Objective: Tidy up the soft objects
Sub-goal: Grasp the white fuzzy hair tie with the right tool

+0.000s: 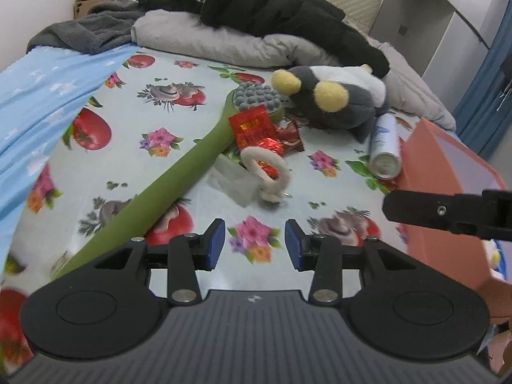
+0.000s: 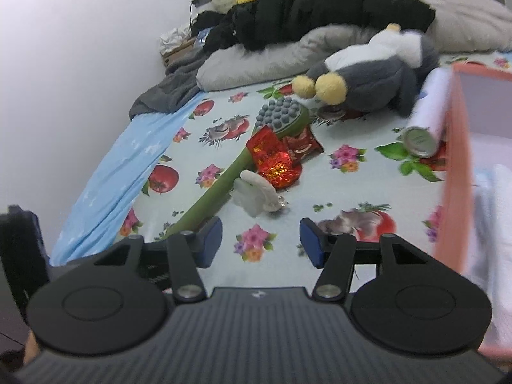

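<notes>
A grey and white plush toy with yellow feet lies on the flowered bed sheet. In front of it are a green long-handled massage brush, red foil packets and a white fuzzy ring on a clear plastic box. My left gripper hangs open over the sheet, short of the ring, with nothing between its blue pads. My right gripper is also open and empty, near the brush handle's end. One of its black fingers shows at the right of the left wrist view.
A pink box stands at the right edge of the bed, with a spray can lying against it. A black jacket, a grey pillow and a dark grey blanket pile at the back. A blue cover lies on the left.
</notes>
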`<control>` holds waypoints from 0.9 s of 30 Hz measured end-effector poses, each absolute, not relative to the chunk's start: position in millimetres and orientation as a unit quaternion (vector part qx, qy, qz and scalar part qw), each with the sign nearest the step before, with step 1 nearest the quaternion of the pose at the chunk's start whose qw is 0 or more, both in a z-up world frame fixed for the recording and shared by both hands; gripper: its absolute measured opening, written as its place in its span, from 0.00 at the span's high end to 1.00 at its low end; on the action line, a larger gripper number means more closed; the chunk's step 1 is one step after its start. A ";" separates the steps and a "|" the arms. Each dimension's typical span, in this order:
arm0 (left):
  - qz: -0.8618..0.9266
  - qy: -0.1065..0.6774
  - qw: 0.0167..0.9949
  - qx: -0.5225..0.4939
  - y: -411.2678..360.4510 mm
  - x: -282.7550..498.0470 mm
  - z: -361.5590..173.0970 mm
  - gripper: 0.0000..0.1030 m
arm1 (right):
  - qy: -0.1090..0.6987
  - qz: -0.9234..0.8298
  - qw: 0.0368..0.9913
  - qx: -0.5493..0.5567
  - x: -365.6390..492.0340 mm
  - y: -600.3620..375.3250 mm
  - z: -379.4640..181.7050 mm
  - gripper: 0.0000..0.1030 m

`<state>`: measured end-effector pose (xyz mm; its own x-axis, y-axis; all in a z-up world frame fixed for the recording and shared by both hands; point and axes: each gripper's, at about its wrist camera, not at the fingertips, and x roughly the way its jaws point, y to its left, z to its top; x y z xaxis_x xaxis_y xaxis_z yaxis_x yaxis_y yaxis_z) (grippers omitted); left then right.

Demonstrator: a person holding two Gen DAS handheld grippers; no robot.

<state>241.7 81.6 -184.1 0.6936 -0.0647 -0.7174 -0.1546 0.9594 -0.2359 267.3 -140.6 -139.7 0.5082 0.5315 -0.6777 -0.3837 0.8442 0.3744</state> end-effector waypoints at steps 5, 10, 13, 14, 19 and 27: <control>0.015 0.394 0.912 -0.112 83.7 274.8 -204.0 0.54 | 0.439 0.272 0.852 0.081 305.2 -116.1 -158.5 0.60; 0.013 0.401 0.909 -0.117 89.8 298.5 -223.8 0.54 | 0.452 0.274 0.845 0.082 333.2 -99.2 -174.5 0.61; 0.011 0.401 0.908 -0.120 91.1 307.9 -231.1 0.54 | 0.459 0.274 0.842 0.072 347.0 -89.2 -184.9 0.61; 0.010 0.402 0.908 -0.120 90.9 310.1 -233.6 0.54 | 0.462 0.274 0.840 0.068 351.6 -86.2 -189.2 0.61; 0.016 0.406 0.906 -0.121 89.4 320.0 -242.7 0.55 | 0.475 0.280 0.832 0.059 364.5 -75.8 -204.5 0.60; 0.023 0.400 0.908 -0.122 84.0 327.6 -248.7 0.66 | 0.470 0.275 0.836 0.058 368.2 -73.9 -219.7 0.82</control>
<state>327.6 84.0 -248.7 0.6783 -0.0559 -0.7327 -0.1400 0.9690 -0.2036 368.2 -73.9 -219.7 0.4061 0.5143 -0.7553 -0.4056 0.8421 0.3554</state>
